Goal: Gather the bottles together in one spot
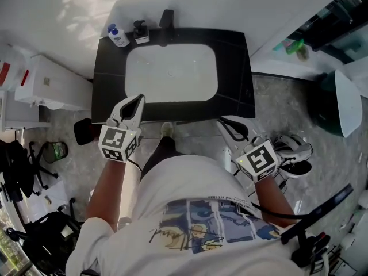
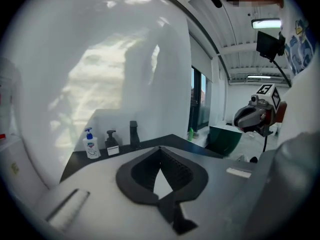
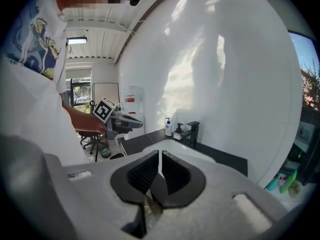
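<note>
A white soap bottle with a blue pump [image 1: 118, 37] [image 2: 90, 145] [image 3: 168, 127] and a black pump bottle [image 1: 141, 32] [image 2: 112, 144] [image 3: 178, 132] stand side by side at the back left corner of the black counter [image 1: 109, 91]. A black tap [image 1: 167, 19] is just right of them. My left gripper [image 1: 140, 99] [image 2: 160, 149] hovers at the counter's front left edge, shut and empty. My right gripper [image 1: 222, 122] [image 3: 160, 153] is off the counter's front right corner, its jaws together with nothing between them.
A white basin [image 1: 171, 72] fills the counter's middle. Green bottles [image 1: 294, 45] [image 3: 289, 181] sit on a ledge to the right. A dark green bin [image 1: 325, 102] and shoes [image 1: 296, 151] are on the floor at right. A white cabinet [image 1: 52, 85] stands at left.
</note>
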Demonstrator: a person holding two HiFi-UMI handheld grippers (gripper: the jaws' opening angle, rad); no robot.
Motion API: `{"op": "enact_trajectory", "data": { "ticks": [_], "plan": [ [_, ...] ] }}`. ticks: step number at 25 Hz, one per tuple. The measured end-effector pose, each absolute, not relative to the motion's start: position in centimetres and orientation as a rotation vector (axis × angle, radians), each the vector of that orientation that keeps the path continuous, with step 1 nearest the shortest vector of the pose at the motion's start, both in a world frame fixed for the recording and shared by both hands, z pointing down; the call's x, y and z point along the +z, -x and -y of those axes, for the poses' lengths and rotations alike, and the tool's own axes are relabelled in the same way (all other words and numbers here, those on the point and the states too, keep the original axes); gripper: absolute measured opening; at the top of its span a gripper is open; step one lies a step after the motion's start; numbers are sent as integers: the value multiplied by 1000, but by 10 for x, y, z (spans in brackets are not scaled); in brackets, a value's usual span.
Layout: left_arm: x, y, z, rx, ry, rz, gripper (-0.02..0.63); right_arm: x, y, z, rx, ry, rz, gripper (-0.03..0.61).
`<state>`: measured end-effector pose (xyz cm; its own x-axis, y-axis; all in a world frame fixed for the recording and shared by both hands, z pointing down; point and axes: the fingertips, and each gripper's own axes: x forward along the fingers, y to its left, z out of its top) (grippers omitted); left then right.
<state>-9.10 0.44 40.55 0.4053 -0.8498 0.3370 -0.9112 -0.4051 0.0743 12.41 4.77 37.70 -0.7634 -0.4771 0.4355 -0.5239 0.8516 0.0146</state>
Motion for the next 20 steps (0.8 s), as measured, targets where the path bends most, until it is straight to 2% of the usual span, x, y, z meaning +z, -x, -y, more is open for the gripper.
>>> {"op": "enact_trajectory", "data": {
  "ticks": [8, 20],
  "plan": [
    [393, 13, -81, 372, -2425, 1422, 2, 381, -151, -96, 135, -663, 2646, 3],
    [396, -50, -141, 398, -2466, 1254, 2, 368, -154, -138, 56, -637, 2678, 2]
  ]
}}
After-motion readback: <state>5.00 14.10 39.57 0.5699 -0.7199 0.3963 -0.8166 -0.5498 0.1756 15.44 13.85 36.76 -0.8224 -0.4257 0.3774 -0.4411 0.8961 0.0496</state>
